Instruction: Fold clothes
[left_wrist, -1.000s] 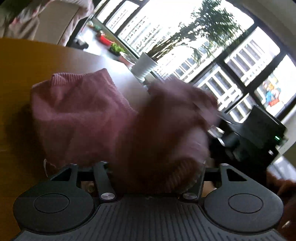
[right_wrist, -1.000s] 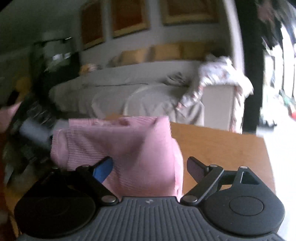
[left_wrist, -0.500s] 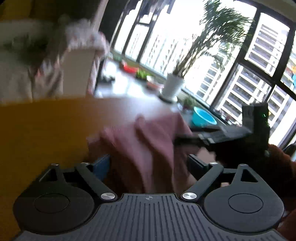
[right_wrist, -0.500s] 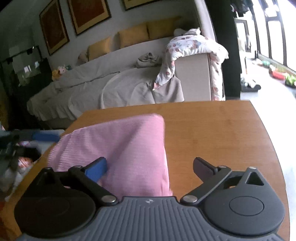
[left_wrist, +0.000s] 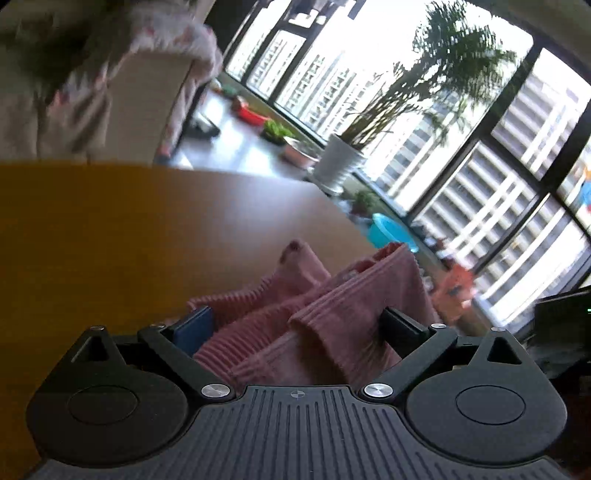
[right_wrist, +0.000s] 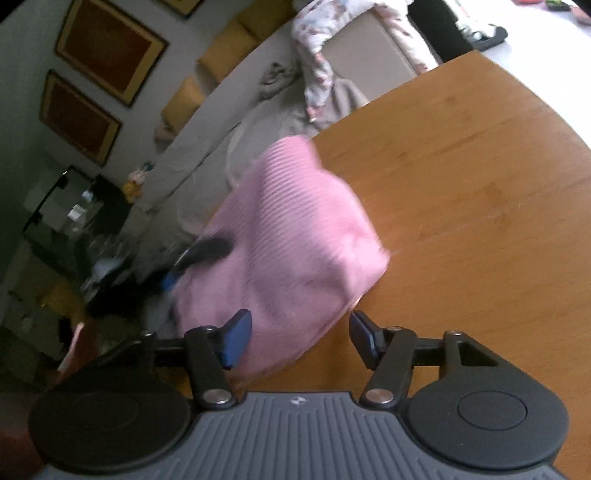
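Note:
A pink ribbed knit garment (right_wrist: 291, 236) lies folded in a thick bundle on the wooden table (right_wrist: 472, 206), near its left edge. In the left wrist view the garment (left_wrist: 314, 321) is bunched in folds between the wide-apart fingers of my left gripper (left_wrist: 295, 325), which is open around it. My right gripper (right_wrist: 301, 338) is open too, with the near end of the bundle between its fingers. The left gripper's dark fingers (right_wrist: 207, 249) show blurred at the bundle's far left side in the right wrist view.
The table (left_wrist: 147, 240) stretches left and ahead of the left gripper. Beyond it stand a sofa with draped clothes (right_wrist: 321, 55), a white plant pot (left_wrist: 341, 162), a blue basin (left_wrist: 388, 230) and large windows. Dark shelving (right_wrist: 74, 221) stands left of the table.
Both grippers have swung and tilted around the pink bundle. The left gripper now has the garment's folds between its open fingers. The right gripper has come closer to the bundle's near end.

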